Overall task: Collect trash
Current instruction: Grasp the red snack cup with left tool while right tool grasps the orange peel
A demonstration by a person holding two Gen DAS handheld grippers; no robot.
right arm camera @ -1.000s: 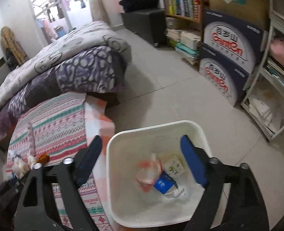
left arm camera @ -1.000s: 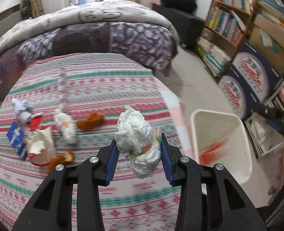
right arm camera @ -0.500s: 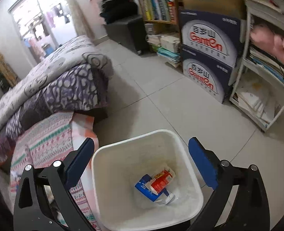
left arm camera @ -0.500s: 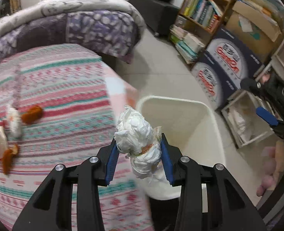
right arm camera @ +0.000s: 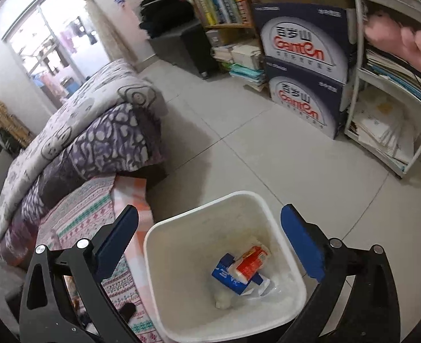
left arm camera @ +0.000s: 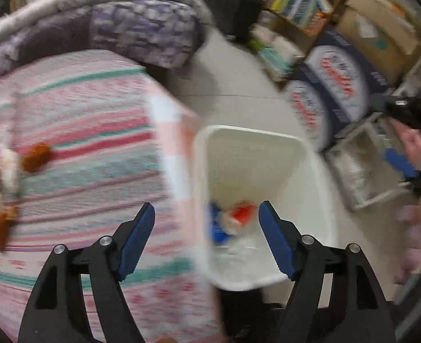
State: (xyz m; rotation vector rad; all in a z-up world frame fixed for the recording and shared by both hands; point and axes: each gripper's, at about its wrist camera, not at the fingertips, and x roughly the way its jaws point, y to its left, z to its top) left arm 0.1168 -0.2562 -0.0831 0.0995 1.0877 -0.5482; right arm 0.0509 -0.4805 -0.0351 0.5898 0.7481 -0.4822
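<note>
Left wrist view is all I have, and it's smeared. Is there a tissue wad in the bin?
Observer: Yes. A white wad lies on the floor of the white bin, near its front wall.
Operator: What else is inside?
Observer: A blue carton with a red-and-white packet lying across it.
Operator: Is the right hand-held gripper carrying anything?
Observer: No. The right hand-held gripper is open and empty, above the bin.
</note>
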